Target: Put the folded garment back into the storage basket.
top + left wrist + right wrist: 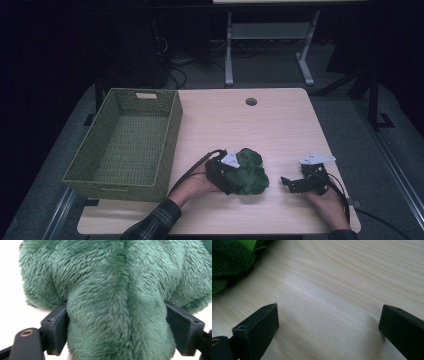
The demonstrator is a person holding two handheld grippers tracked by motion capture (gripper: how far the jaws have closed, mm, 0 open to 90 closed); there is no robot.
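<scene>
The green plush point(248, 171) lay on the tabletop point(280, 125) near its 6 o'clock edge. The left claw point(116, 322) straddled it, jaws wide, pressing its fur. The right claw point(327, 327), at the plush's 3 o'clock, gaped empty.

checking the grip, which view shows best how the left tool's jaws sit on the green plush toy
The left gripper view: the green plush toy bulges between both jaws of the left tool. The high view shows the toy beside the hand; the right gripper view catches an edge of it.

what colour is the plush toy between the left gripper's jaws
Dark green, fuzzy plush toy; best seen in the left gripper view.
</scene>
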